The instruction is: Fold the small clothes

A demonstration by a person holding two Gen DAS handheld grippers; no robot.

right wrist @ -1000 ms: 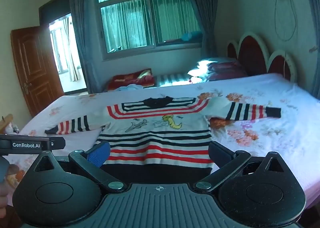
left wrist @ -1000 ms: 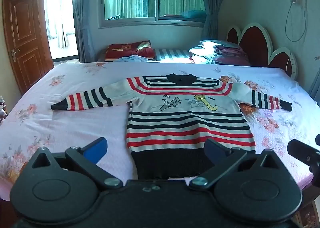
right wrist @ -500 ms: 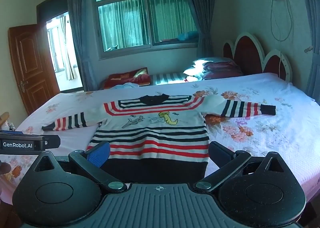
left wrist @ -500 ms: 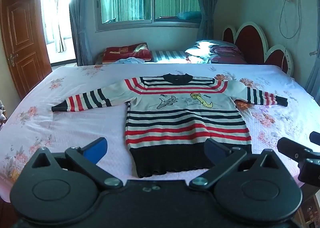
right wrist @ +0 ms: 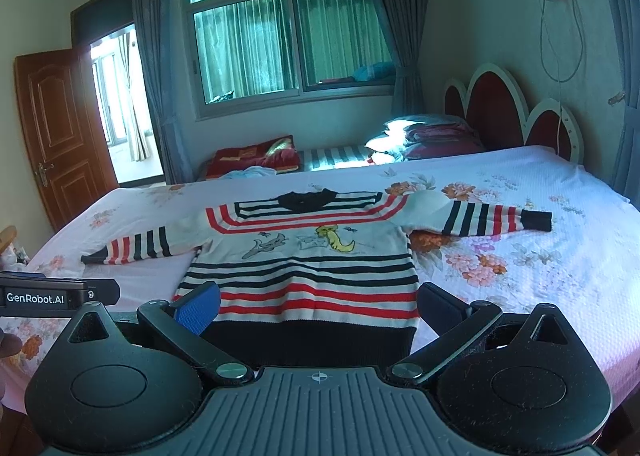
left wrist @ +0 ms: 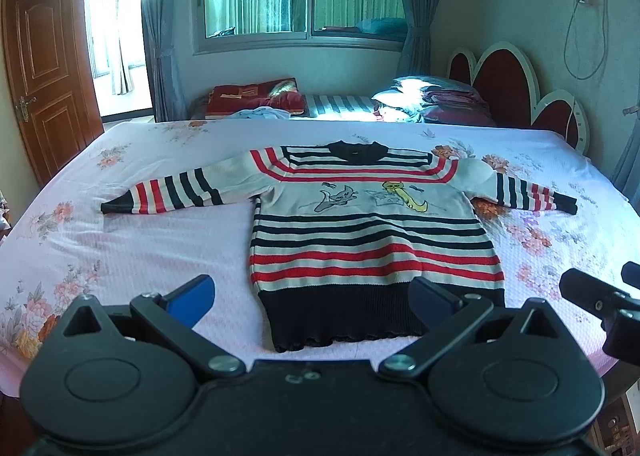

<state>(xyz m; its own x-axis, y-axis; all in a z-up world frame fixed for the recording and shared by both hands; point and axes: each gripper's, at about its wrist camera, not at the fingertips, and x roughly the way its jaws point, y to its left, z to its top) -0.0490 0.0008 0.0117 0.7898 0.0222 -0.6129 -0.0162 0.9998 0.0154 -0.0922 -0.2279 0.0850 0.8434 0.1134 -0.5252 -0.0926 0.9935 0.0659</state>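
Bed [left wrist: 120, 256] filled the frame; striped sweater [left wrist: 368, 232] lay flat at centre, sleeves spread, unfolded. Both views had pulled back and up slightly over the last second. Left gripper [left wrist: 312, 296] and right gripper [right wrist: 320, 306] hung wide apart, empty, at the lower-centre hem: no fold begun.

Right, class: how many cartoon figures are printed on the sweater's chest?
2. On the sweater, a grey figure sits on the image-left of the chest and a yellow figure on the image-right. Small marks beside them are too small to tell.
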